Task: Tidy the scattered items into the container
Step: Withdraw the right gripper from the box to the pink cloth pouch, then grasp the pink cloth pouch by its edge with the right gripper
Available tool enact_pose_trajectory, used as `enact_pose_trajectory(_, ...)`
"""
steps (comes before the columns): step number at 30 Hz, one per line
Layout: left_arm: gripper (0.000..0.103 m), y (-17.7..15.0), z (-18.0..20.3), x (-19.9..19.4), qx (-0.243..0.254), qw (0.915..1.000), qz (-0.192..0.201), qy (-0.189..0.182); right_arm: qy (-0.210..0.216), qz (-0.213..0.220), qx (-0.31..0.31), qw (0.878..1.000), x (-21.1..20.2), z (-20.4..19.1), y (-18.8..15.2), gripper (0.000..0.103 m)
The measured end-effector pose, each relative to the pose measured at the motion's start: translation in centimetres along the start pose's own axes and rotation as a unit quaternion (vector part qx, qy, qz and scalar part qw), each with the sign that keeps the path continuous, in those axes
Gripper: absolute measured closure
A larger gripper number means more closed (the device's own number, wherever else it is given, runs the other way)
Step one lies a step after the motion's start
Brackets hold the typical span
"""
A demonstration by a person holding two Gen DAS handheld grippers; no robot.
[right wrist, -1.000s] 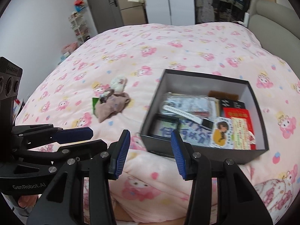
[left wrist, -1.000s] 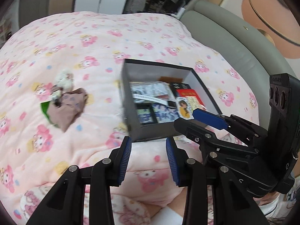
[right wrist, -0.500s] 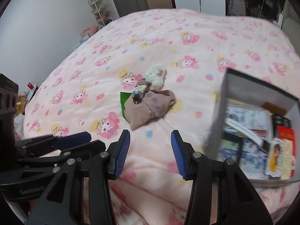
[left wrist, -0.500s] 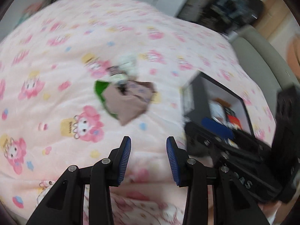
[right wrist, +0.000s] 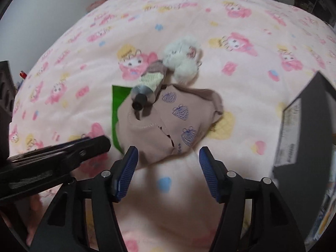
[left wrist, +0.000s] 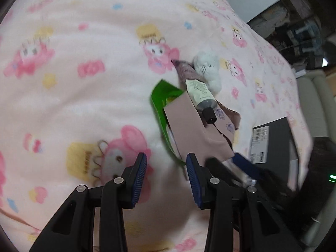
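Observation:
A small pile lies on the pink cartoon-print blanket. A mauve cloth with purple prints covers part of a green packet. A cream tube with a black cap rests on the cloth, and a white plush toy sits behind it. The same cloth, packet, tube and plush show in the left wrist view. My right gripper hovers over the cloth's near edge, its jaws opening and pressing on nothing. My left gripper is open and empty, just short of the packet.
The black box stands to the right of the pile, with only its outer wall and a white label visible; the same box shows in the left wrist view. Each gripper appears in the other's view, close beside it. A grey headboard rises behind the box.
Both grippers have swung left from the box toward the pile and come down close to it. The right jaws have widened. The box now sits at the right edge of both views.

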State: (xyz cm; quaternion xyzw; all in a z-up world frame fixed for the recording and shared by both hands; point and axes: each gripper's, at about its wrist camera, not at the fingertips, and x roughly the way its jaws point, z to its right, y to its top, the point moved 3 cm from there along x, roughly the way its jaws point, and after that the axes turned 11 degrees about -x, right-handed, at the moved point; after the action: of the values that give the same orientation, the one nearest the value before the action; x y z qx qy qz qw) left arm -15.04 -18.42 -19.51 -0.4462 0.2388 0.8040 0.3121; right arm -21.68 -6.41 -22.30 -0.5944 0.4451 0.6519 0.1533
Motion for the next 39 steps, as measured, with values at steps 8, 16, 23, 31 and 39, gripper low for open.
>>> enact_pose_trajectory(8,0.068,-0.4,0.4,-0.2,0.019,0.9998,0.005,0.008,0.002,0.020,-0.019,1.000,-0.1,-0.7,-0.4,0.095)
enact_pose_trajectory(16,0.068,-1.2,1.7,-0.1,0.034,0.9989,-0.011,-0.030,-0.009,0.060,-0.047,0.997,-5.2,-2.3,-2.8,0.102)
enact_pose_trajectory(23,0.068,-0.3,3.3,1.5,-0.008,0.9954,-0.052,-0.081,-0.005,0.052,-0.011,0.999,-5.3,-1.0,-3.6,0.101)
enact_pose_trajectory(31,0.096,0.7,3.4,4.6,-0.004,0.9984,-0.052,-0.021,0.023,0.051,0.037,0.998,-4.8,1.1,-3.3,0.067)
enact_pose_trajectory(39,0.102,-2.2,3.8,1.9,0.046,0.9964,-0.052,-0.049,0.020,0.037,0.033,0.999,-5.3,0.2,-3.9,0.048)
